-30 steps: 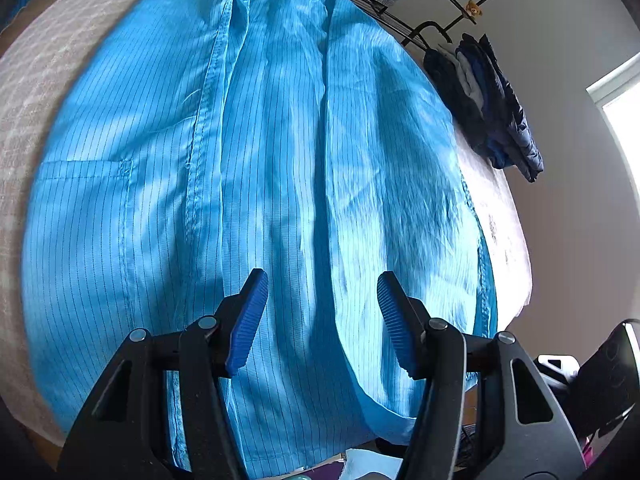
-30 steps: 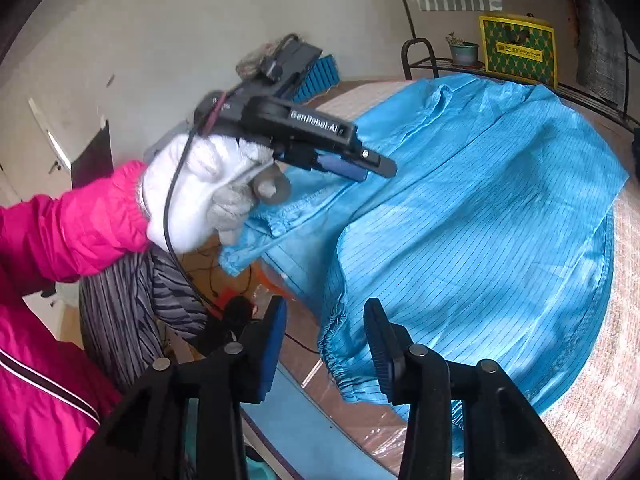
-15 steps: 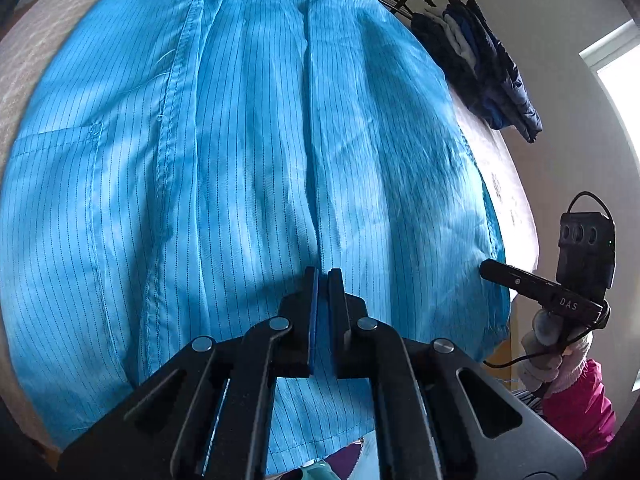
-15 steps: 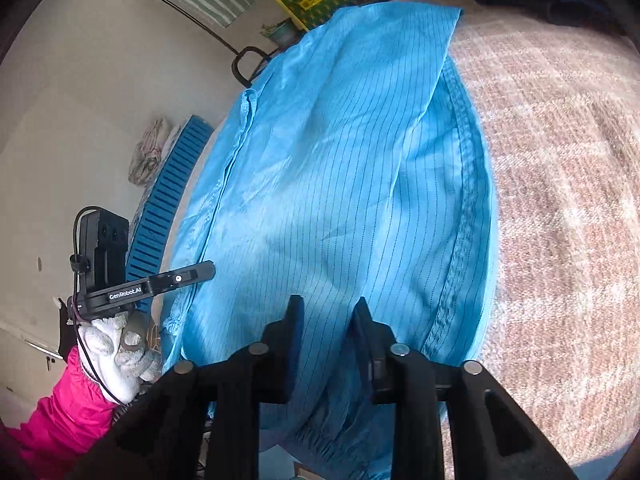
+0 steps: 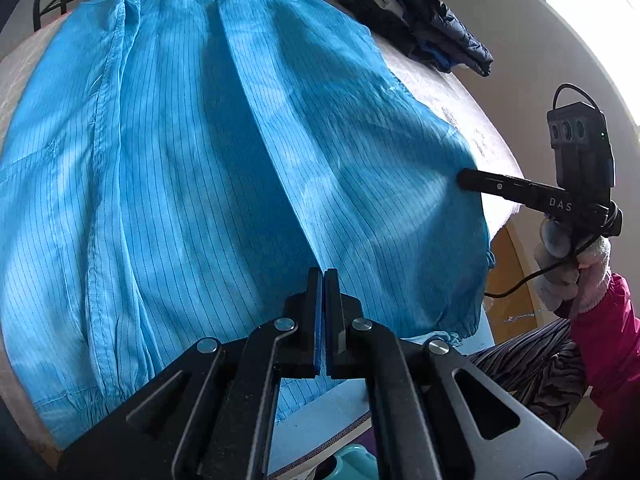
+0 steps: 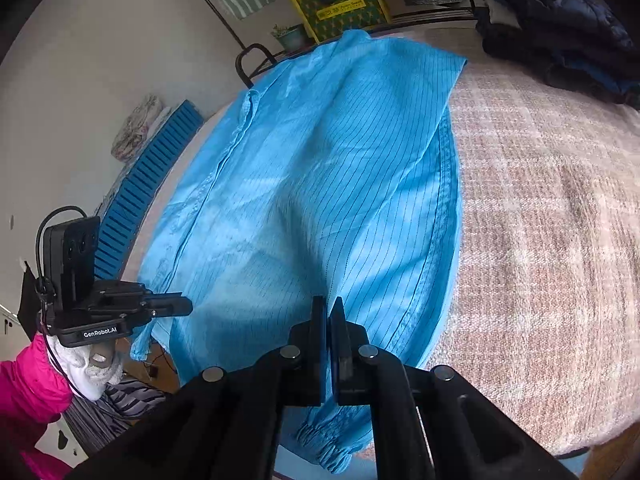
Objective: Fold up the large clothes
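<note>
A large bright blue pinstriped garment (image 5: 180, 160) lies spread flat over the covered table, with elastic cuffs hanging off the near edge. My left gripper (image 5: 322, 276) is shut, its pads pinching a raised crease of the cloth near the near hem. In the right wrist view this left gripper (image 6: 186, 307) sits at the garment's (image 6: 320, 160) left edge. My right gripper (image 6: 329, 306) is also shut, its tips pressed into the cloth near the right seam. The left wrist view shows the right gripper (image 5: 462, 179) nipping the fabric at the far right edge, with creases running to its tip.
A plaid beige blanket (image 6: 540, 240) covers the table to the right of the garment. Dark jackets (image 6: 560, 32) are piled at the far right corner. A yellow box (image 6: 340, 4) and a metal rack stand behind. A white-gloved hand with a pink sleeve (image 5: 612, 340) holds the right gripper.
Both grippers went from wide open to shut. The right one swung from beside the table onto the garment's right side. The left one shifted along the near hem, and both rolled.
</note>
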Motion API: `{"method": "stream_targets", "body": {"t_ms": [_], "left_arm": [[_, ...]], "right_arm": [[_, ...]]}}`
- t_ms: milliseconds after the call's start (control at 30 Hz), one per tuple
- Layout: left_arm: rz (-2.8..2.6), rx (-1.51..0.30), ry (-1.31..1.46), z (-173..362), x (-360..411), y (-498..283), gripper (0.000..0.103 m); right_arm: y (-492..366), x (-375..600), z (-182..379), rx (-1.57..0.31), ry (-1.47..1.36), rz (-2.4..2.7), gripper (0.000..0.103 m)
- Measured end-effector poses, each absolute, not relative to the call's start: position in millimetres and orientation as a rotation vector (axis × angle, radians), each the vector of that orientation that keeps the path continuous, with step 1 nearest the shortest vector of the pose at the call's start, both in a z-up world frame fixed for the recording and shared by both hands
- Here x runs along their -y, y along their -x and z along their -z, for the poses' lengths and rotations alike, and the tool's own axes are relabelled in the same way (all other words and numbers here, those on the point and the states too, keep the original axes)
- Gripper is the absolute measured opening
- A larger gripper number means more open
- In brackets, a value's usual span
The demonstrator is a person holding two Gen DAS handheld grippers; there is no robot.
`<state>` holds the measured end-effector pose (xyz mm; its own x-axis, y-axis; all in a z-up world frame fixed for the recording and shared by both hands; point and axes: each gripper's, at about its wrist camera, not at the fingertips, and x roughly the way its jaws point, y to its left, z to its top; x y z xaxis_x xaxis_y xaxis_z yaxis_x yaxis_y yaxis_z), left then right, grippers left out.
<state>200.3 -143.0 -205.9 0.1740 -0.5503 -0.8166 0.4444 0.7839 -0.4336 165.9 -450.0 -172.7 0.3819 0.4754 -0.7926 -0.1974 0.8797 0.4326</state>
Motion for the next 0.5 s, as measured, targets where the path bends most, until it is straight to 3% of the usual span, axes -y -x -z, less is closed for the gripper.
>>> {"method": "stream_targets", "body": {"t_ms": [133, 200, 233, 267, 300, 333, 433, 500], "left_arm": [[0.704, -1.223, 0.172, 202, 136, -209, 0.0], [0.701, -1.236, 0.227, 201, 128, -217, 0.016], [0.685, -1.236, 0.243, 202, 125, -221, 0.039], [0.661, -1.232, 0.256, 202, 122, -225, 0.048], [0.651, -1.228, 0.267, 204, 120, -228, 0.05], [0.648, -1.238, 0.267, 207, 121, -231, 0.05], [0.662, -1.296, 0.264, 221, 125, -231, 0.0], [0.675, -1.291, 0.245, 223, 134, -226, 0.0]], "right_arm": [[-169, 464, 169, -1.105, -0.33, -0.462, 0.001], [-161, 468, 169, -1.124, -0.403, -0.53, 0.01], [-160, 468, 170, -1.121, -0.413, -0.531, 0.017], [-157, 471, 171, -1.12, -0.418, -0.531, 0.028], [-155, 471, 173, -1.125, -0.429, -0.533, 0.029], [-152, 471, 176, -1.131, -0.437, -0.53, 0.028], [-151, 471, 182, -1.141, -0.439, -0.504, 0.009], [-152, 475, 180, -1.132, -0.471, -0.496, 0.002]]}}
